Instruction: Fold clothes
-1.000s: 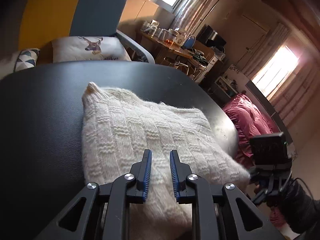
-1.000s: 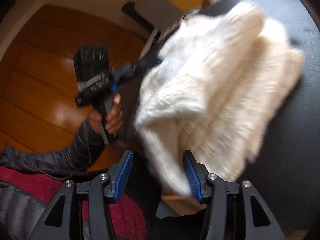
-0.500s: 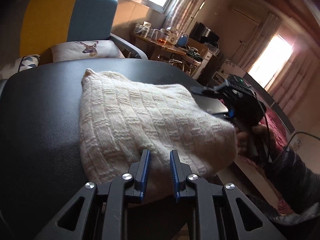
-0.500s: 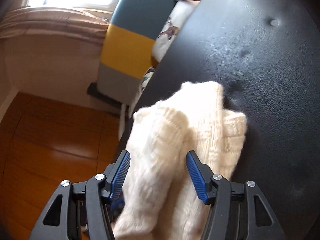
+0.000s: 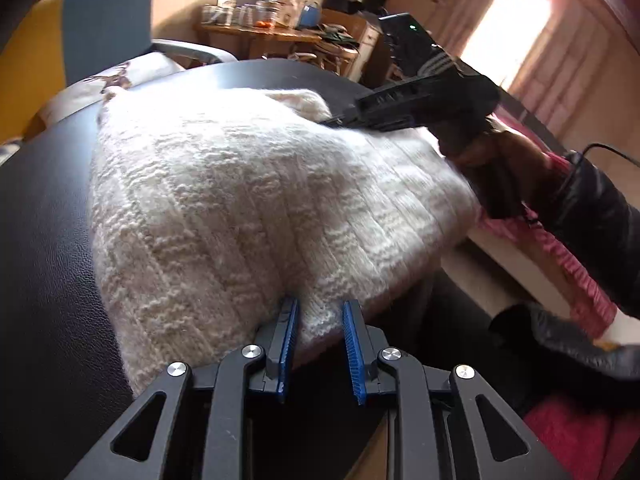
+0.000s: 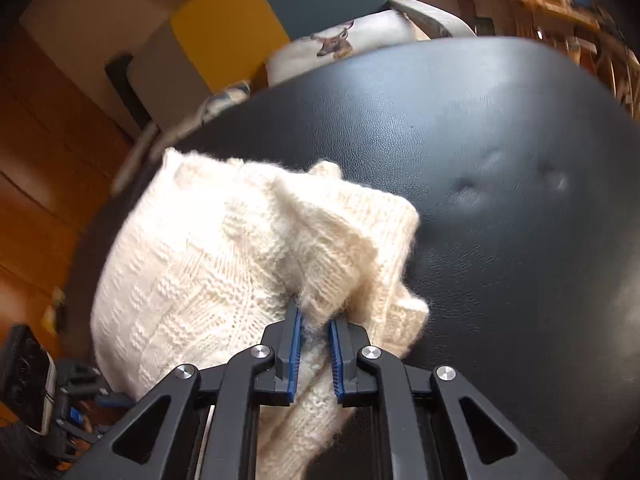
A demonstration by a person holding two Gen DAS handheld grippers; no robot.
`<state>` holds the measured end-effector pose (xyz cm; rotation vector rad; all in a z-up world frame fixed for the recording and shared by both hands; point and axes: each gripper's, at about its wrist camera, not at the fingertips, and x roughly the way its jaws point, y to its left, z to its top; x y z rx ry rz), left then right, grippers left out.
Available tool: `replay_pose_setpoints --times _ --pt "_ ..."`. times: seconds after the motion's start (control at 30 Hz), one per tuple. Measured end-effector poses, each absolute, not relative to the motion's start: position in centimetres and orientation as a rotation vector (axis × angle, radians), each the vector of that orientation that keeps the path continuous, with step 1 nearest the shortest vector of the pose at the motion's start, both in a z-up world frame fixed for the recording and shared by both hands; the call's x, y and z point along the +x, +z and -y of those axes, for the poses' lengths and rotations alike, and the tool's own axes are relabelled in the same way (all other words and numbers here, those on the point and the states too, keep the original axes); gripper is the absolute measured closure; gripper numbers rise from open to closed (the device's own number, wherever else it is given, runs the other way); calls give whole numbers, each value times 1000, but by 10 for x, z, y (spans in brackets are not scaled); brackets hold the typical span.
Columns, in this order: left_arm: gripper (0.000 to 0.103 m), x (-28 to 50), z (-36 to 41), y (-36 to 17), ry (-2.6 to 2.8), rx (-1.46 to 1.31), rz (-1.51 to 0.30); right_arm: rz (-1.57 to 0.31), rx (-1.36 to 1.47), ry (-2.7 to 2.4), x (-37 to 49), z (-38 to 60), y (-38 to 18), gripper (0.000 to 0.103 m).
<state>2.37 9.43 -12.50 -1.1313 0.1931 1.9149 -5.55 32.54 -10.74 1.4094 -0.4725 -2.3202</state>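
1. The right gripper (image 6: pixel 314 320) has its two blue-padded fingers (image 6: pixel 295 344) drawn close together and clamped on a bunched fold of the one cream knitted sweater (image 6: pixel 208 264); wool fills the narrow gap between the pads.
2. The left gripper (image 5: pixel 318 312) has its two fingers (image 5: pixel 289 336) set somewhat apart, with the sweater's (image 5: pixel 240 200) near hem lying between their tips. Whether the pads actually press the knit cannot be told from the left wrist view.
3. That single sweater is the only garment on the black leather-look table (image 6: pixel 500 200). It lies folded in thick layers at the table's near edge, towards the near left corner in the right wrist view, with part of the hem hanging past the edge.
4. In the left wrist view the right gripper (image 5: pixel 344 120) reaches in over the sweater's far right side, held by a hand (image 5: pixel 492 156) in a dark padded sleeve (image 5: pixel 592 216).
5. The rest of the table top is bare black surface with three small dents (image 6: pixel 464 192) on the far right part.
6. Beyond the table's far edge stands one chair (image 6: pixel 280 4) with a yellow and blue back, holding one white cushion with a deer print (image 6: pixel 340 42).
7. Farther back, one cluttered wooden desk (image 5: pixel 272 34) stands by the wall.
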Motion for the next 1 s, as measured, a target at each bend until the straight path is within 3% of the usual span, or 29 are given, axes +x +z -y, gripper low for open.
replay_pose_setpoints --times 0.1,0.3,0.4,0.5,0.63,0.7,1.0 --pt "80 18 -92 -110 1829 -1177 -153 616 1360 -2280 -50 -340 -118 92" --pt "79 -10 -95 -65 1774 -1075 199 736 1312 -2232 -43 -354 -125 91" --pt "79 -28 -127 -68 1774 -1088 218 761 1301 -2219 -43 -354 -126 91" --pt "79 -33 -167 -84 1721 -1137 147 754 1299 -2213 -40 -356 -121 91" --pt "79 3 -226 -124 1737 -1164 -270 750 1287 -2199 -42 -356 -125 91" --pt "77 15 -230 -123 1788 -1104 -328 785 1277 -2180 -43 -359 -130 91" --pt "76 12 -204 -85 1831 -1071 -144 801 1270 -2178 -45 -363 -127 86"
